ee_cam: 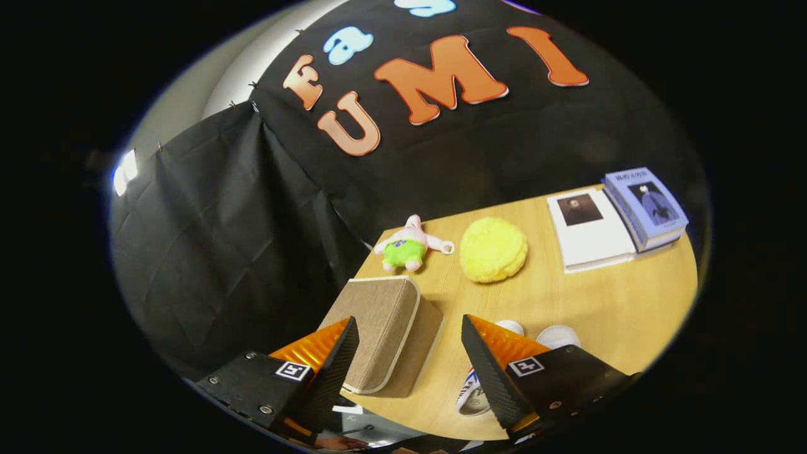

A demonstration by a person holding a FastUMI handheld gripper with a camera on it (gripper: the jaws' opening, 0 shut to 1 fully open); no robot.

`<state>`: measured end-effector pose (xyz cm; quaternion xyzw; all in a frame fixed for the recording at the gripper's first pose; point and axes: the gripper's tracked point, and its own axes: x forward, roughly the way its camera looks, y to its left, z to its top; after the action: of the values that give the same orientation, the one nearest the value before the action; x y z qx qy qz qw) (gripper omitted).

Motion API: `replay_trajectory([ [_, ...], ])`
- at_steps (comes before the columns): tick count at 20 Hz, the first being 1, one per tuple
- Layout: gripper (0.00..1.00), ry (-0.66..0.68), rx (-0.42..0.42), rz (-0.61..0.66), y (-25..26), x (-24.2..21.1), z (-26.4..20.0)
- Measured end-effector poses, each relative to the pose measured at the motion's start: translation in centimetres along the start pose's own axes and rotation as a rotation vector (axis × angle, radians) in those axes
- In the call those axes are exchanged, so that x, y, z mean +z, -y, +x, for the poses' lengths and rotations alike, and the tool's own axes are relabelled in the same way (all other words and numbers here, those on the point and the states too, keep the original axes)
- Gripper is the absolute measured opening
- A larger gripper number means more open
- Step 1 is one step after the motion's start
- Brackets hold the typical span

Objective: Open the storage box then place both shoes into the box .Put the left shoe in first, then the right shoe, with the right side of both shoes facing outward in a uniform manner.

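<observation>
A tan fabric storage box with a pale trimmed lid lies closed on the wooden table, just ahead of my left finger. Two white shoes sit beside it to the right: one peeks out below my right finger with red and blue marks on it, the toe of the other shows just past that finger. My gripper hovers above the table, open, with nothing between its orange-backed fingers. The box's right side falls in the gap between them.
Beyond the box lie a small pink and green plush toy and a round yellow cushion. A white book and a blue book rest at the table's far right. Black cloth walls the booth behind and left.
</observation>
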<state>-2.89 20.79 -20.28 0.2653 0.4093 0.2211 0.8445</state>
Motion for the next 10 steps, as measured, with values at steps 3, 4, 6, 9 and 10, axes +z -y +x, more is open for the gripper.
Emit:
replay_trajectory([
  [3,0.98,-0.117,0.072,0.121,-1.4,-2.6,2.3],
  [4,0.98,-0.150,0.081,0.162,-1.6,-3.4,3.0],
  [6,0.98,-0.192,0.102,0.228,-1.8,-4.3,4.3],
  [9,0.98,-0.265,0.129,0.263,-2.7,-6.4,7.0],
  [10,0.98,-0.288,0.134,0.268,-2.8,-7.3,7.8],
])
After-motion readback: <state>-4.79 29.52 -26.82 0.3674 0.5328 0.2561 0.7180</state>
